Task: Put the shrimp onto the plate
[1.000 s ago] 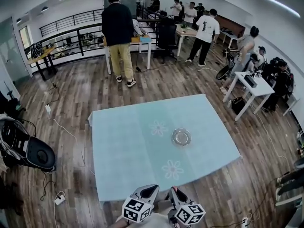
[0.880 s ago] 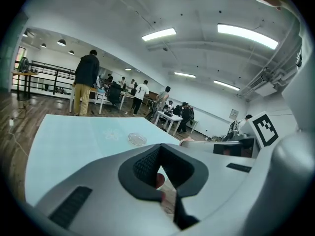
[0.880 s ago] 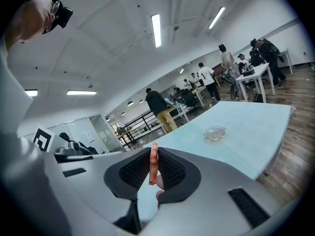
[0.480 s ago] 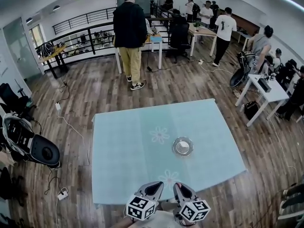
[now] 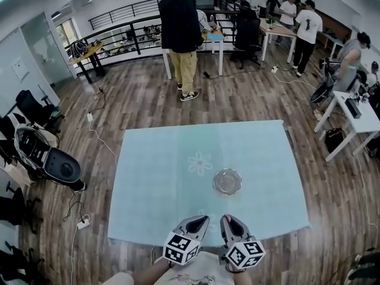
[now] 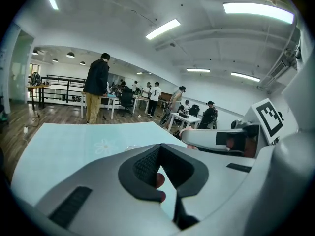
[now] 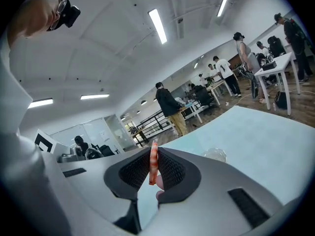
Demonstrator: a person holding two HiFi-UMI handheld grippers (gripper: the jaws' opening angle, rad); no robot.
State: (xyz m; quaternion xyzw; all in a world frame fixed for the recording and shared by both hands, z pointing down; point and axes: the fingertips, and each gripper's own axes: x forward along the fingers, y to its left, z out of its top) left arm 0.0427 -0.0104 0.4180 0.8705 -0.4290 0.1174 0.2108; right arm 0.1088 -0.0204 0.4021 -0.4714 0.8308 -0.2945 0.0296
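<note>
Head view: we saw clear plate point(image 5: 227, 181) right of centre on pale blue worktop point(image 5: 154, 177), nothing on it. Left gripper point(image 5: 198, 221) and right gripper point(image 5: 228, 221) hung side by side at 6 o'clock edge, plate at 12 o'clock from right gripper.

Left gripper view: jaws closed together, nothing clamped.

Right gripper view: jaws narrow, pinching shrimp point(image 7: 154, 163) upright. We judged the risks: thin grip could let shrimp slip or twist during reach, and high release could bounce it off small plate.

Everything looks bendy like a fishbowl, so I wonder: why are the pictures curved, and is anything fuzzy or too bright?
Head view: the wide lens bows the room around the table. Both gripper views: a round picture with dark corners and glaring ceiling strip lights. Right gripper view: the shrimp looks sharp.
</note>
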